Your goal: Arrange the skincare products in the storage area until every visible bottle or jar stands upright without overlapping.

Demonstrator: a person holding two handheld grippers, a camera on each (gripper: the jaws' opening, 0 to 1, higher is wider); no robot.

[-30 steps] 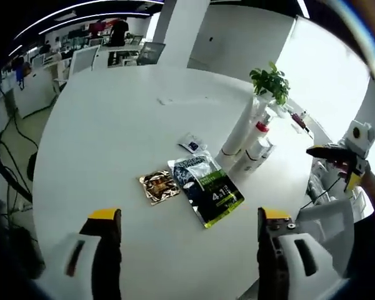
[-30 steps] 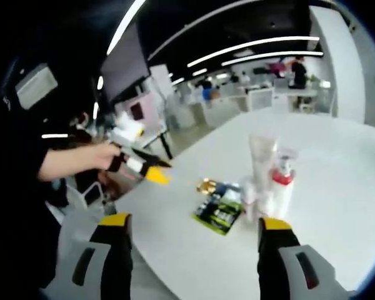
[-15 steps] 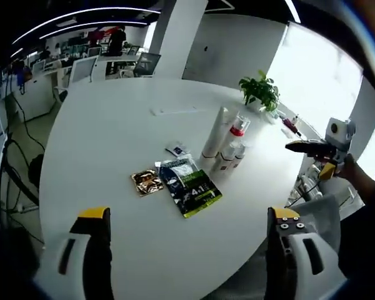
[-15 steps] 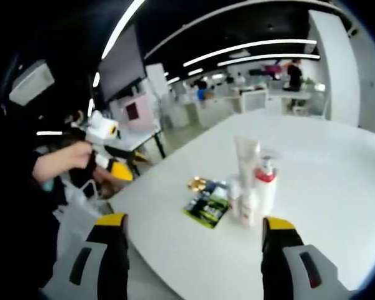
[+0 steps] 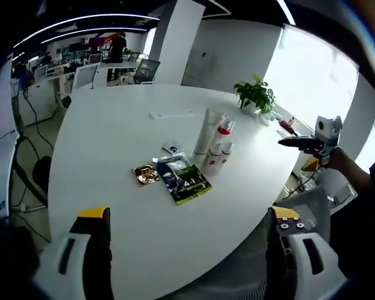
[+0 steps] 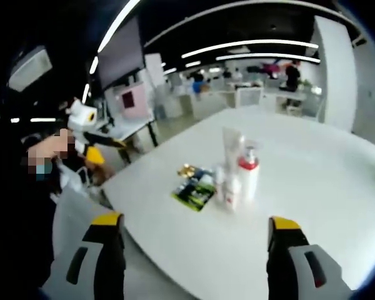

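A cluster of skincare products stands upright on the round white table (image 5: 112, 125): a tall white tube (image 5: 202, 130), a red-capped pump bottle (image 5: 222, 137) and small white bottles (image 5: 215, 154). The right gripper view shows the same tube (image 6: 231, 147), red-capped bottle (image 6: 249, 172) and small bottles (image 6: 227, 185). My left gripper (image 5: 189, 214) is open and well short of the table edge. My right gripper (image 6: 195, 220) is open too, far from the bottles. Across the table, a hand holds the right gripper (image 5: 300, 142), and the left gripper (image 6: 87, 134) also shows.
A dark green packet (image 5: 182, 178), a gold sachet (image 5: 145, 173) and a small sachet (image 5: 170, 149) lie flat beside the bottles. A potted plant (image 5: 255, 95) stands at the table's far edge. Office desks and chairs fill the background.
Both views have pulled back from the table, so the bottles and packets look smaller and farther. The products themselves have not moved. Both grippers stay open.
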